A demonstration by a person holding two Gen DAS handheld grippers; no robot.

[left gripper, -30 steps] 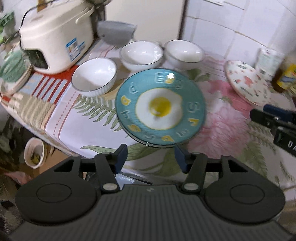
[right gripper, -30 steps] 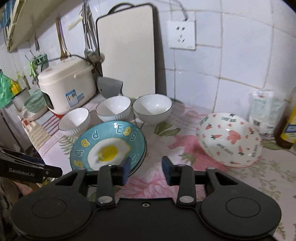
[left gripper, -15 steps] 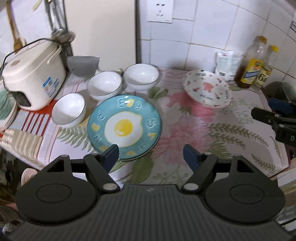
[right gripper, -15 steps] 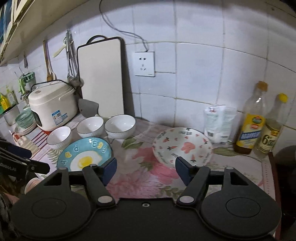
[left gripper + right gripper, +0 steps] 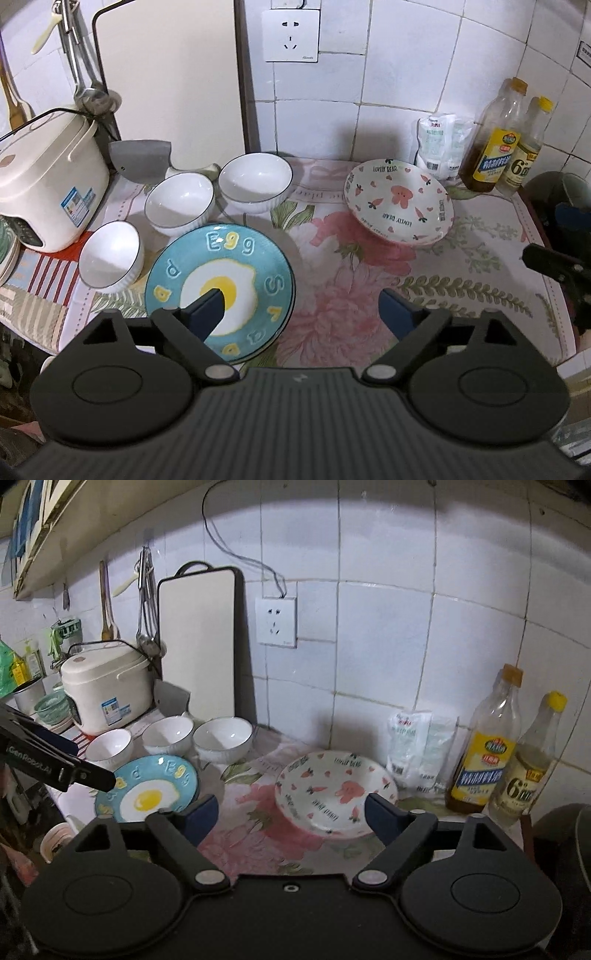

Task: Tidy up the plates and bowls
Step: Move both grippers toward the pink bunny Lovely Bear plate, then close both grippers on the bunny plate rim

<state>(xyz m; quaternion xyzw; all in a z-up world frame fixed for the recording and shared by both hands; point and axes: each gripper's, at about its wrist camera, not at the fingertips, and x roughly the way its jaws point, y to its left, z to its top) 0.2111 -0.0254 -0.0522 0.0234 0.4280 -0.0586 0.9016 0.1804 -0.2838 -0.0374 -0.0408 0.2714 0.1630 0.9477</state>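
Note:
A blue plate with a fried-egg print [image 5: 236, 258] [image 5: 147, 794] lies at the counter's front left. Three white bowls [image 5: 110, 258] [image 5: 180, 205] [image 5: 255, 182] curve around its far side; the right wrist view shows them too [image 5: 168, 734]. A white plate with pink bear and carrot prints [image 5: 399, 206] [image 5: 332, 790] sits tilted to the right. My left gripper [image 5: 300, 301] hovers above the counter just right of the blue plate, jaws opening, nothing between them. My right gripper [image 5: 290, 805] hangs in front of the bear plate, jaws opening and empty.
A rice cooker [image 5: 48, 184] stands at the far left, and a cutting board [image 5: 170, 74] leans on the tiled wall. A white bag [image 5: 439, 144] and two bottles [image 5: 495, 147] stand at the back right. A dark pot [image 5: 554, 195] sits past the counter's right edge.
Both grippers have drawn back and risen from the counter while their jaws spread wider. The bear plate and bottles have come fully into the left wrist view.

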